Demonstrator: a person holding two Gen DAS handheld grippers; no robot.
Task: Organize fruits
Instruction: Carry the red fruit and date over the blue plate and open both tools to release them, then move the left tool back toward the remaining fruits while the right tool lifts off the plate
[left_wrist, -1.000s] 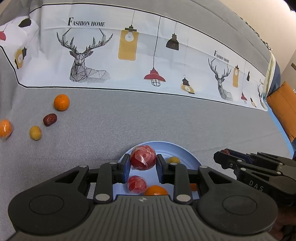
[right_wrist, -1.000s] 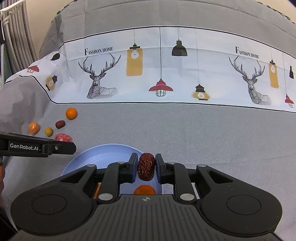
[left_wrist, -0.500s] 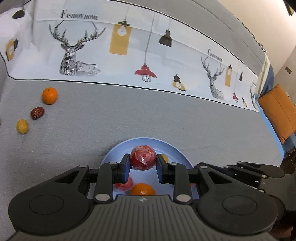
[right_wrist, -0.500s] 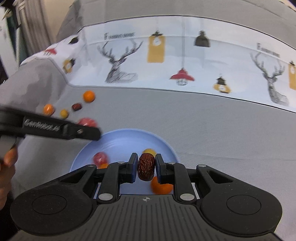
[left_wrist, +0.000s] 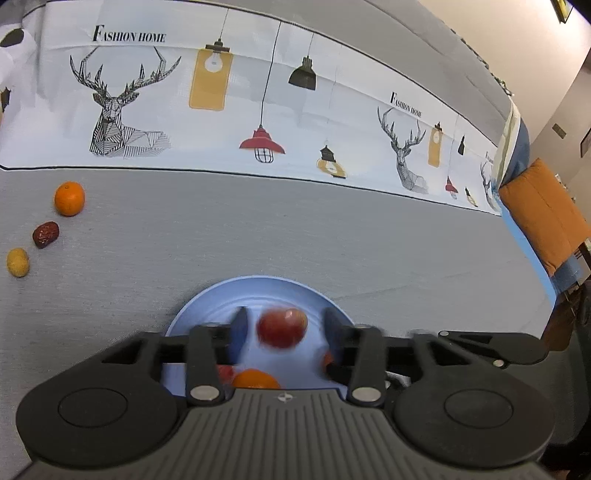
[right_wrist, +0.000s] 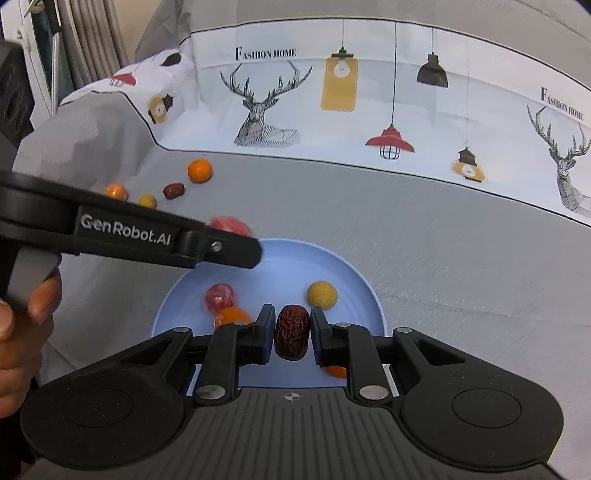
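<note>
A grey sofa (left_wrist: 295, 229) fills both views, and a white cloth (left_wrist: 258, 110) is draped along its back, printed with stags, hanging lamps and the words "FASHION HOME" (read twice in each view). An orange cushion (left_wrist: 546, 221) is seen at the far right.

On the seat a blue plate (right_wrist: 354, 273) is set. Above it the left gripper (left_wrist: 282, 328) is held, its side marked "GenRobot.AI" in the right wrist view; its jaws are opening, and a red fruit (left_wrist: 282, 328) is seen blurred between them, touched by neither pad. The right gripper (right_wrist: 293, 332) is held over the near part of the plate, its jaws clenched on a wrinkled brown date (right_wrist: 293, 331).

In the plate a yellow fruit (right_wrist: 322, 294), a wrapped red fruit (right_wrist: 220, 296) and an orange (right_wrist: 232, 316) are found. On the seat, well apart to the left, a second orange (left_wrist: 69, 198), a second date (left_wrist: 45, 234) and a small yellow fruit (left_wrist: 17, 261) are lined up, and a wrapped orange fruit (right_wrist: 116, 191) is seen beside them.
</note>
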